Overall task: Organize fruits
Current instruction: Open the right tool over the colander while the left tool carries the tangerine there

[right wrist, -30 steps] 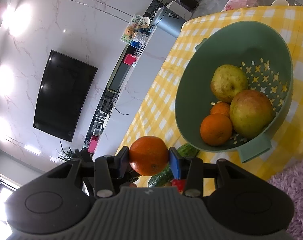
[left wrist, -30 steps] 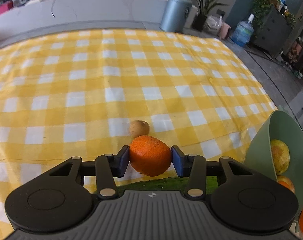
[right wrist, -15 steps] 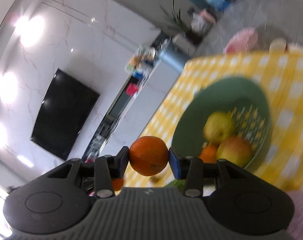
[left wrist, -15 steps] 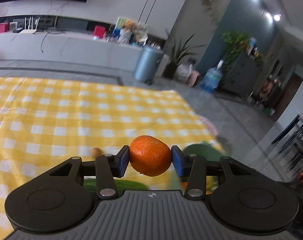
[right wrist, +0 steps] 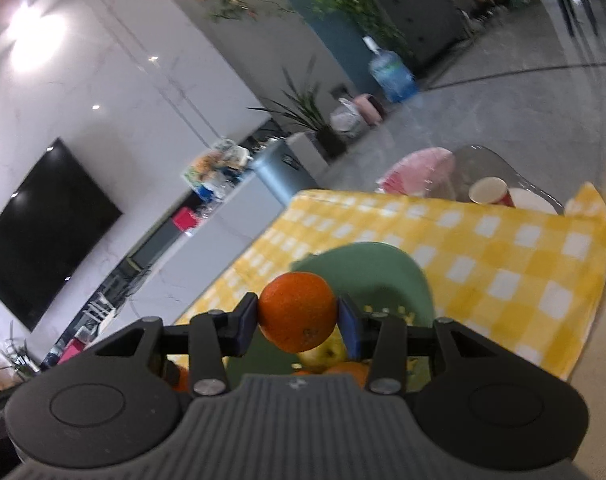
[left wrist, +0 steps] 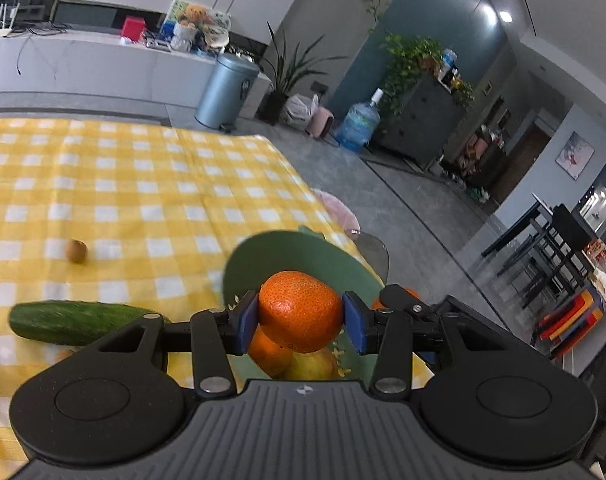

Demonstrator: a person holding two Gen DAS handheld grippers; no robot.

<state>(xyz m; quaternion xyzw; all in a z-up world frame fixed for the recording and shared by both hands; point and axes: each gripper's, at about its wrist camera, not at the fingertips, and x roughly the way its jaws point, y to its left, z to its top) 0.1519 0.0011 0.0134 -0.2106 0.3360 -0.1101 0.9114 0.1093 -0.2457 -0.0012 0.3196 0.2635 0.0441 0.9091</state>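
My left tongs [left wrist: 301,317] are clamped on a mandarin [left wrist: 300,310], held above the green bowl [left wrist: 303,250] near the tabletop's [left wrist: 143,184] edge. My right tongs [right wrist: 297,319] grip an orange [right wrist: 297,312] over that same bowl. A cucumber [left wrist: 71,322] and a kiwi [left wrist: 77,251] lie on the checked cloth, left of the bowl.

orange tangerine [left wrist: 301,310], green bowl [left wrist: 303,252], yellow-checked cloth [left wrist: 143,184]
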